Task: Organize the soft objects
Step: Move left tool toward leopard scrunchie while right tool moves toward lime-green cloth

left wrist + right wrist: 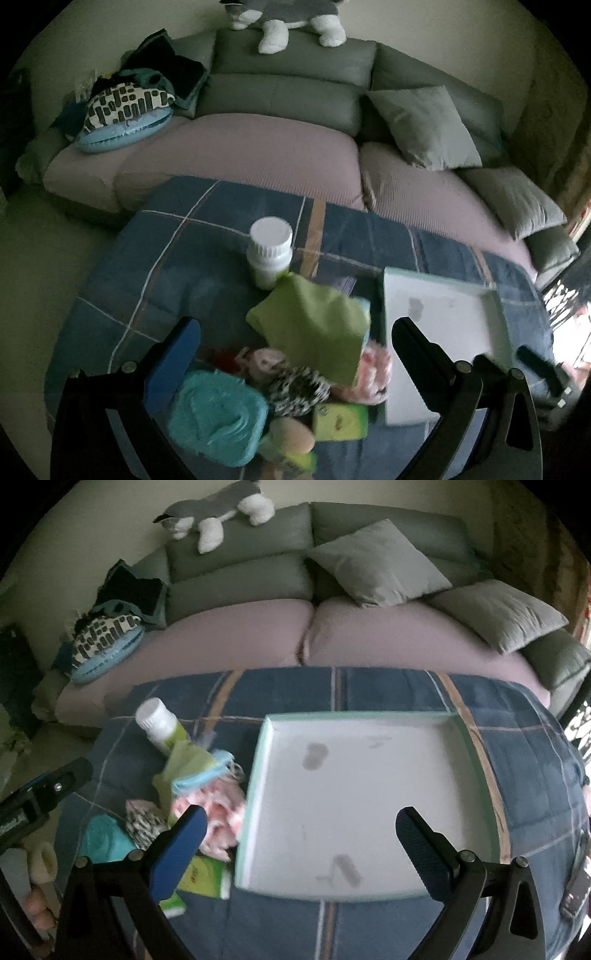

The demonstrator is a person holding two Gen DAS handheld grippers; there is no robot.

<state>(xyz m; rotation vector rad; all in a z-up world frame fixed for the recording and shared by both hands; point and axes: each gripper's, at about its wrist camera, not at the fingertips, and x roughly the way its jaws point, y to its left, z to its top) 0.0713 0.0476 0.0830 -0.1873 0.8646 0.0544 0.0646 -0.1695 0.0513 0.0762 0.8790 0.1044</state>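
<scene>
Hovering over the soft pile, the left gripper (295, 354) has its fingers spread wide and nothing between them, and the right gripper (301, 845) is just as released, hanging above the near edge of the white tray (369, 794) with nothing clamped. Under the left one sits the clutter: a teal towel (218, 417) nearest the camera, a zebra-print pouch (295, 391) touching it, a green cloth (317, 328) draped on top of a pink fluffy thing (373, 373), and a yellow-green packet (340, 421) at the front. From the right wrist view that whole heap lies just left of the tray, the pink piece right up against the tray's wall. A white bottle (269, 251) stands just behind the green cloth. Everything rests on a blue plaid quilt (147, 266). Behind that there's a sofa (258, 638) with grey pillows (376, 561), a patterned cushion (125, 107) at the left end, and a plush husky (218, 513) lying along the backrest.
</scene>
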